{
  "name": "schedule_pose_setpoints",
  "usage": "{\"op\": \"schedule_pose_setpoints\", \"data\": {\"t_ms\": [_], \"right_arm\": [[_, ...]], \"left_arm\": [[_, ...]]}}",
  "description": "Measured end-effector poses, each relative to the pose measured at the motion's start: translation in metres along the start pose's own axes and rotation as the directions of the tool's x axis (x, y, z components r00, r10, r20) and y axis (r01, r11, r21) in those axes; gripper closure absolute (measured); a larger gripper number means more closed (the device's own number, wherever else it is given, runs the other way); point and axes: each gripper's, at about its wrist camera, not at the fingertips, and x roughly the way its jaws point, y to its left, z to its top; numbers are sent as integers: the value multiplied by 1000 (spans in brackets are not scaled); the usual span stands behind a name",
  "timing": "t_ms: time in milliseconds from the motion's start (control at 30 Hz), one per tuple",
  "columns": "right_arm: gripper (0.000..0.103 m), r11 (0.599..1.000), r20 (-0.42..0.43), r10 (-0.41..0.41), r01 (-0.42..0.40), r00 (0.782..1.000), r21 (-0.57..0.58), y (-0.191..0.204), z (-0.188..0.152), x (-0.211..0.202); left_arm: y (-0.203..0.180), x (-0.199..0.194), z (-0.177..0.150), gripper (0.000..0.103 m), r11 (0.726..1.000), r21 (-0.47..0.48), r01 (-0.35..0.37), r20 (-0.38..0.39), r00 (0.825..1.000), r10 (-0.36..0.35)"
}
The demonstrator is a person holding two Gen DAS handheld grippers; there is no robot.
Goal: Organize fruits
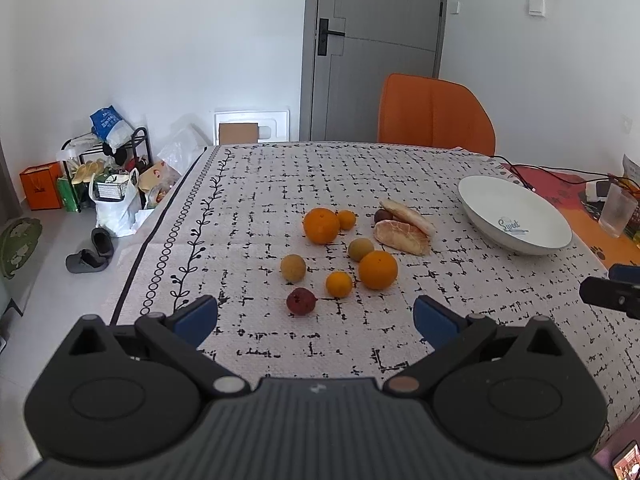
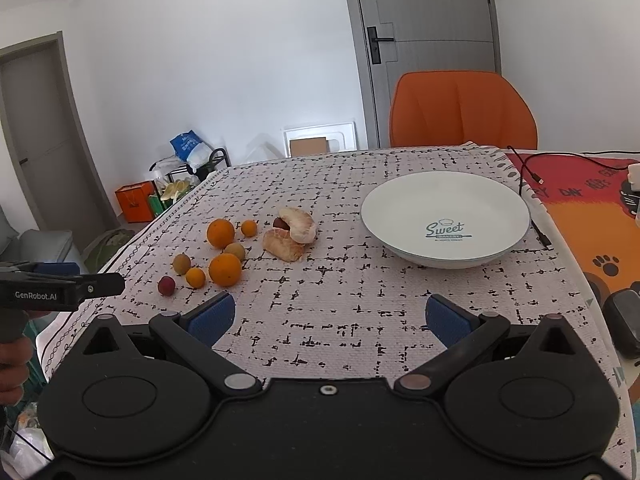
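Several fruits lie loose on the patterned tablecloth [image 1: 256, 184]: two large oranges [image 1: 321, 225] [image 1: 378, 269], small oranges [image 1: 339, 284], brownish round fruits [image 1: 293, 268], a dark red fruit [image 1: 301, 301] and two peeled pomelo pieces [image 1: 402, 236]. A white "Sweet" bowl [image 1: 516, 216] stands empty to the right; it also shows in the right wrist view [image 2: 446, 220]. My left gripper [image 1: 316, 316] is open and empty, just short of the red fruit. My right gripper [image 2: 330, 316] is open and empty, over bare cloth in front of the bowl.
An orange chair [image 1: 434, 114] stands at the table's far side. A cable [image 2: 528, 176] and a colourful mat [image 2: 592, 216] lie right of the bowl, with a glass [image 1: 618, 210]. Bags and shoes clutter the floor [image 1: 104, 184] at left.
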Motion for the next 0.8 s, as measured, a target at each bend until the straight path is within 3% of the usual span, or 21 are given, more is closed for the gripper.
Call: {"op": "schedule_pose_setpoints", "data": {"t_ms": [800], "right_arm": [[0, 1000, 8, -11, 11, 1000, -9, 0, 0, -3]], "left_arm": [[-1, 0, 1, 0, 1000, 2, 7, 3, 1000, -7]]}}
